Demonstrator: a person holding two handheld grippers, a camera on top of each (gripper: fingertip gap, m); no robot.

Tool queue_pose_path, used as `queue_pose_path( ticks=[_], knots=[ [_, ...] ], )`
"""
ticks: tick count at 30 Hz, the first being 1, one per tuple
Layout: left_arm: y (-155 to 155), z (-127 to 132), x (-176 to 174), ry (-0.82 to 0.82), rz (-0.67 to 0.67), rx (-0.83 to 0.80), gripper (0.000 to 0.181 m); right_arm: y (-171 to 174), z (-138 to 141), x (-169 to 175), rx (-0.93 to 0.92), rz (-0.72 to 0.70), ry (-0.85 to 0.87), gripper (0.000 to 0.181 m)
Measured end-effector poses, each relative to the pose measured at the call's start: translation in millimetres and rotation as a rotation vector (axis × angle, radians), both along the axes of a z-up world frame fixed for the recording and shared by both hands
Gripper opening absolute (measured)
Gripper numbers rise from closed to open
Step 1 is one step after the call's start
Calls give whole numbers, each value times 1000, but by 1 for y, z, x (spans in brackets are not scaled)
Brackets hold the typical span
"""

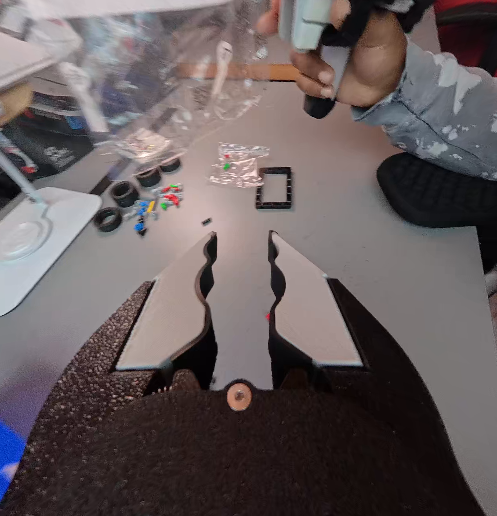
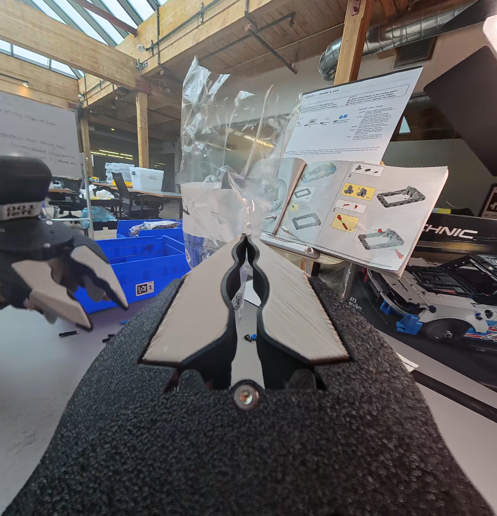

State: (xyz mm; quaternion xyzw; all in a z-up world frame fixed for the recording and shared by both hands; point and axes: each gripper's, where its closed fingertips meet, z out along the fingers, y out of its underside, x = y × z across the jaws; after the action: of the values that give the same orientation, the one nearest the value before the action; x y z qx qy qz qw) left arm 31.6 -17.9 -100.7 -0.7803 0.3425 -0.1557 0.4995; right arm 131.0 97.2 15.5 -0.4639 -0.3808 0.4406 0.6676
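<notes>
My right gripper pinches the clear plastic bag by its bottom edge, held upside-down above the worktop w/ loose pieces below, left gripper spread & empty near the front edge; grip stays firm, I reckon.

The right gripper has its jaws pressed together on the lower edge of a clear plastic bag, which stands up toward twelve o'clock. At nine o'clock the left gripper hovers over the grey counter with its jaws apart, and blue bins sit behind it. At two o'clock an open instruction booklet rests on a stand, with a printed sheet above it. At three o'clock lies a boxed model-car set.
</notes>
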Motion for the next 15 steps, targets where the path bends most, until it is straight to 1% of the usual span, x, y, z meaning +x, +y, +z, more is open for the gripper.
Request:
queue_pose_path(
  ticks=[2, 4, 7, 10, 11, 12, 13, 15],
  knots=[
    [12, -33, 49, 6, -93, -79, 35, 5, 3, 4, 2, -25, 7, 0],
    [31, -60, 84, 27, -143, -144, 34, 8, 3, 6, -1, -31, 11, 0],
    [55, -84, 122, 82, -204, -192, 34, 11, 0, 6, 6, -50, 2, 0],
    [73, -110, 132, 215, -216, -245, 35, 11, -1, 6, 6, -51, 2, 0],
    [72, -117, 133, 235, -231, -275, 30, 11, -1, 7, 5, -50, 4, 0],
    [70, -122, 133, 248, -241, -305, 19, 12, -1, 8, 5, -51, 7, 0],
    [67, -124, 131, 255, -245, -316, 10, 12, 0, 9, 4, -50, 10, 0],
    [55, -119, 125, 280, -262, -292, 7, 12, 1, 11, 5, -48, 17, 0]
  ],
)
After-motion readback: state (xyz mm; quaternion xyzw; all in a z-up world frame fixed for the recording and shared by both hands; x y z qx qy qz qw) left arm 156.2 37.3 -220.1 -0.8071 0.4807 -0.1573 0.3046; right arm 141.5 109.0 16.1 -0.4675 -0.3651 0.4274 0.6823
